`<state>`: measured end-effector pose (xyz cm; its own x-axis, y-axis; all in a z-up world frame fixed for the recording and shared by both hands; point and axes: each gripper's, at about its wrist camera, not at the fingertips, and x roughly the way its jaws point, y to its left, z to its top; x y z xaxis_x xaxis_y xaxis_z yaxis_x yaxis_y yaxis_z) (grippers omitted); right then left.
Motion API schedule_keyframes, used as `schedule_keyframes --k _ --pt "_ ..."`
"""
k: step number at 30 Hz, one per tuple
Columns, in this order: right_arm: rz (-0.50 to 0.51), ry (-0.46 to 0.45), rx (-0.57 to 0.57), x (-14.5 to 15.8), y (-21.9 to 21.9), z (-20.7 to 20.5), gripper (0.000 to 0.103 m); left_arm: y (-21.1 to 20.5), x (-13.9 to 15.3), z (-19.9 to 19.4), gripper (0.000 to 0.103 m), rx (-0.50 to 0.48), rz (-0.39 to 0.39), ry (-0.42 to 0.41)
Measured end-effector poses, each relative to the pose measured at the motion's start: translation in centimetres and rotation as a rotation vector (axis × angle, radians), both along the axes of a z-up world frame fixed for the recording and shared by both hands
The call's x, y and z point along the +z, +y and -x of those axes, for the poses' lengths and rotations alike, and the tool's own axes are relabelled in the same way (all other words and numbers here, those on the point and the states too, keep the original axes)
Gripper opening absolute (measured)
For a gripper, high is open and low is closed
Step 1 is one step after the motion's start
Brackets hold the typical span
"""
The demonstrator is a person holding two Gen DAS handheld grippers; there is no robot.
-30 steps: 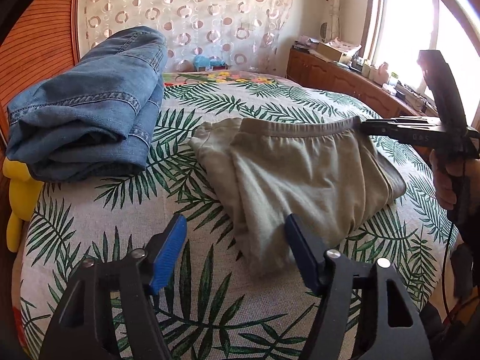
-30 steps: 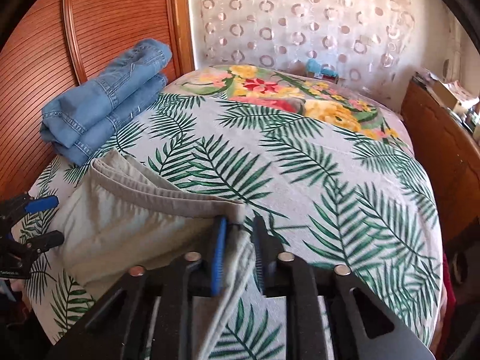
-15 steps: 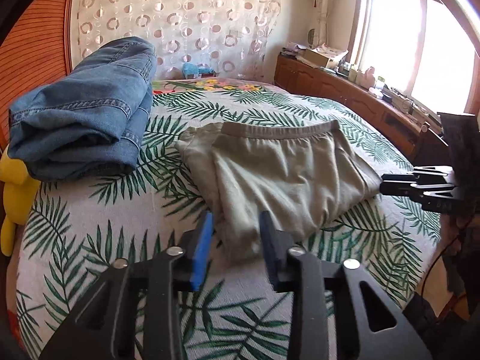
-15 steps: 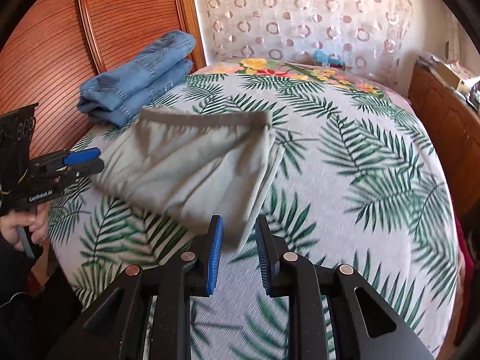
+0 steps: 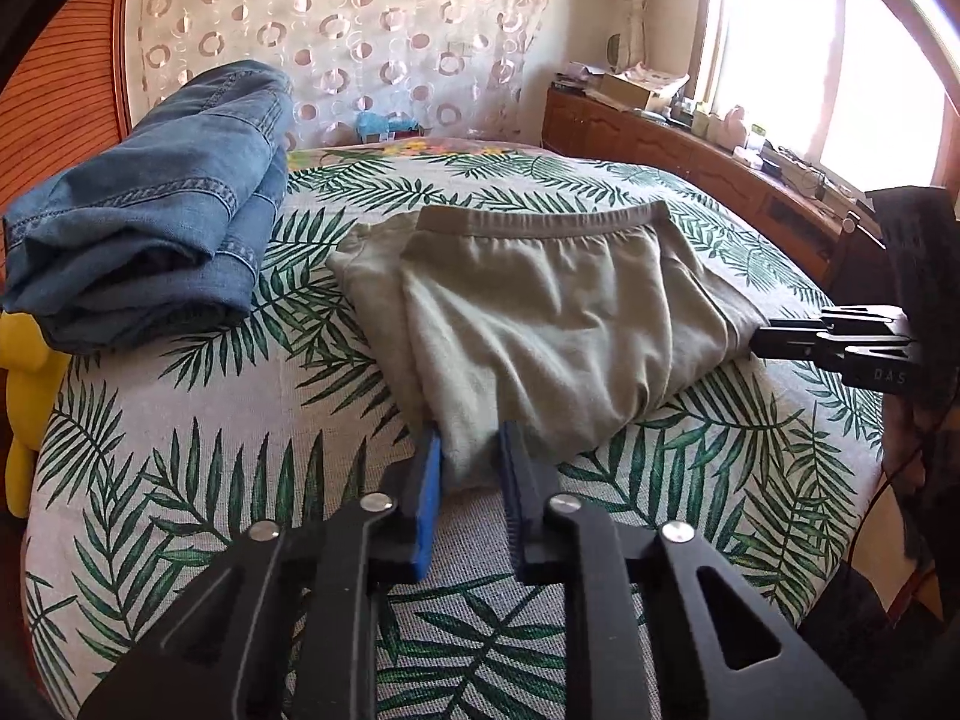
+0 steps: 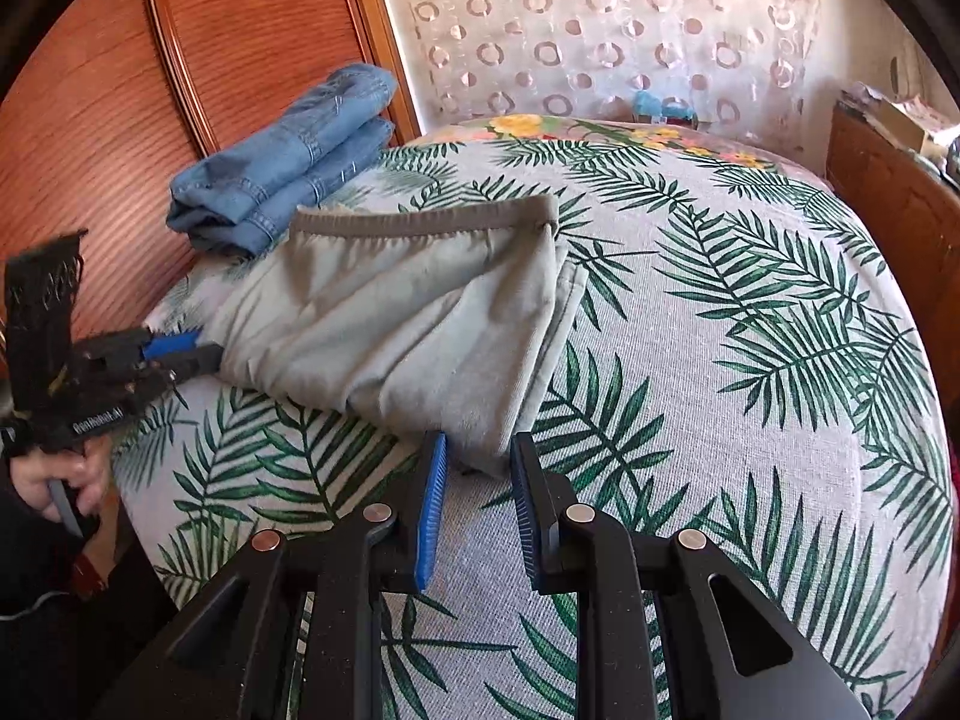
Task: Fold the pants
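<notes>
Folded grey-green pants lie on the leaf-print bed cover, waistband at the far side. My left gripper has its jaws partly closed around the pants' near corner, with a gap still visible. In the right wrist view the pants lie ahead. My right gripper is open at their near corner, which lies between the fingertips. The left gripper shows there at the pants' left edge. The right gripper shows in the left wrist view at their right edge.
Folded blue jeans are stacked at the back left by the wooden headboard. A yellow toy sits at the left bed edge. A wooden dresser with clutter runs under the window on the right.
Both grippers have pulled back to the pants' near corners. The right gripper, earlier shut on the fabric, has let go and opened. The left gripper's jaws have narrowed around the corner.
</notes>
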<state>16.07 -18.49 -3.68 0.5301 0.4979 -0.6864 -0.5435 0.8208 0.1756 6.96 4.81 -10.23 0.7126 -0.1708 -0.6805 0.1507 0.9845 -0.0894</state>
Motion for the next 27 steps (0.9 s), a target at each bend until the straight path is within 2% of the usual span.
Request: schedule_keyframes --k 3,6,19,27 --pt "0.010 -0.016 0.001 -0.1 0.2 0.2 0.008 0.5 0.6 0.3 0.011 0.019 0.015 -0.030" --pt "0.011 -0.048 -0.017 0.4 -0.2 0.8 0.004 1.0 1.4 0.7 0.010 0.049 0.019 -0.071" --pt "0.003 -0.058 -0.003 1.5 -1.4 3.6 0.003 1.2 2.5 2.1 0.010 0.029 0.032 -0.064" --pt "0.014 -0.051 0.023 2.3 -2.2 7.6 0.003 0.8 2.5 4.4 0.010 -0.001 0.022 -0.040"
